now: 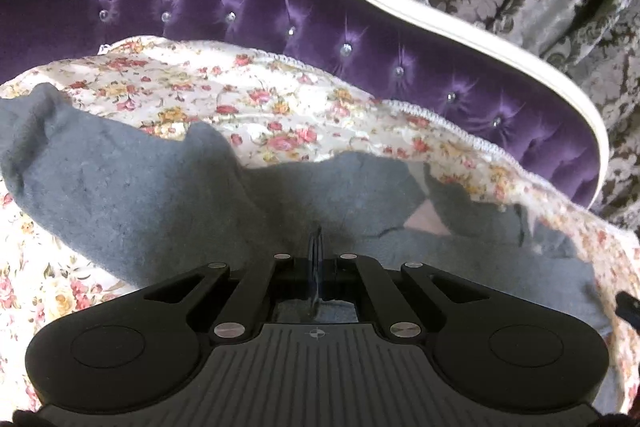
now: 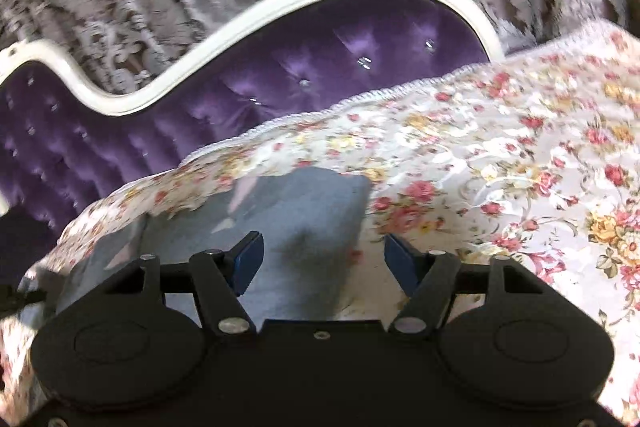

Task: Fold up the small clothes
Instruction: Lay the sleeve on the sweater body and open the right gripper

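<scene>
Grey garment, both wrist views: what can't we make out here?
- Left wrist: near edge of the grey garment is hidden under the left gripper body; the shut fingers may pinch cloth, but contact isn't visible.
- Left wrist: dark object at right edge is cut off, unidentifiable.
- Right wrist: motion blur smears the garment's outline; its type is unreadable.
- Right wrist: the right gripper body covers the garment's near part on the floral cover.

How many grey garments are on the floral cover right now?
1. A single grey garment lies on the floral cover, beneath both grippers: the left gripper is shut on its edge, and the open right gripper hovers over its end. More could be hidden beneath it.
</scene>
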Action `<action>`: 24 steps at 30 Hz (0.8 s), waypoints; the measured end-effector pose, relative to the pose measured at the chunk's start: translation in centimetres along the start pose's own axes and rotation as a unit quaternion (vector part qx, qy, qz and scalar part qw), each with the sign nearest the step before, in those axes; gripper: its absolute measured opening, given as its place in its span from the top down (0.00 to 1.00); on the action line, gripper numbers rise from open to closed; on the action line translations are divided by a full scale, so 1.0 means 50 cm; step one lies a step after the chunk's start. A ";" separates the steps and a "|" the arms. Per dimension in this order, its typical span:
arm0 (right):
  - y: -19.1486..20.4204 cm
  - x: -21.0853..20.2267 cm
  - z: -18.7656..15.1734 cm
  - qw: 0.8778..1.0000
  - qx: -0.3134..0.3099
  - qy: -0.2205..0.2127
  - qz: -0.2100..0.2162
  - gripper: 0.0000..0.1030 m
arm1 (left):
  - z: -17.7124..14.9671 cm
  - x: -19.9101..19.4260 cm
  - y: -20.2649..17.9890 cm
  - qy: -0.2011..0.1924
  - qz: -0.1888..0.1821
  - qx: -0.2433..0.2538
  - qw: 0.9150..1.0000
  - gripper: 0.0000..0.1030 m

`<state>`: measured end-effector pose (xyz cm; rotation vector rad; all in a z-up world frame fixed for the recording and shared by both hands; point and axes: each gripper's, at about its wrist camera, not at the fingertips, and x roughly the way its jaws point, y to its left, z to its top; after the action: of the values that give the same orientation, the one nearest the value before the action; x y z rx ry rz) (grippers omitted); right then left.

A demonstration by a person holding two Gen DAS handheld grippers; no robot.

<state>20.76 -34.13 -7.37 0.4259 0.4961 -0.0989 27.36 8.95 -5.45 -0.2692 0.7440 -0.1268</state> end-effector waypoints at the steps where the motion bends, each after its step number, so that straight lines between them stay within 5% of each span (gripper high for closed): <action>1: -0.007 0.010 0.001 1.000 0.005 0.006 0.001 0.45 | -0.003 0.001 -0.001 0.001 0.000 0.004 1.000 0.98; 5: -0.022 0.057 0.007 0.999 0.021 0.030 0.008 0.52 | -0.013 -0.009 -0.017 -0.006 -0.001 0.022 1.000 0.95; 8: -0.025 0.079 0.002 0.998 0.032 0.047 0.018 0.57 | -0.023 -0.012 -0.031 -0.004 -0.001 0.041 0.999 0.77; 9: -0.024 0.084 -0.001 0.998 0.031 0.051 0.020 0.91 | -0.028 -0.013 -0.034 -0.004 -0.002 0.045 0.999 0.76; 14: -0.009 0.071 0.009 0.998 -0.032 0.047 -0.033 0.90 | -0.045 -0.012 -0.053 0.002 -0.009 0.074 0.997 0.74; 20: -0.018 0.078 0.010 0.995 -0.049 0.057 -0.060 0.89 | -0.067 0.016 -0.063 0.039 -0.014 0.087 0.995 0.57; 23: -0.015 0.075 0.013 0.995 -0.045 0.052 -0.067 0.77 | -0.083 0.019 -0.068 0.034 -0.024 0.108 0.993 0.40; 24: -0.013 0.070 0.014 0.995 -0.044 0.048 -0.074 0.67 | -0.087 0.019 -0.073 0.036 -0.024 0.118 0.992 0.35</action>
<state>24.02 -35.00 -8.73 0.3089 0.6236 -0.1996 25.03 4.41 -8.10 -0.0572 0.7854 -0.2703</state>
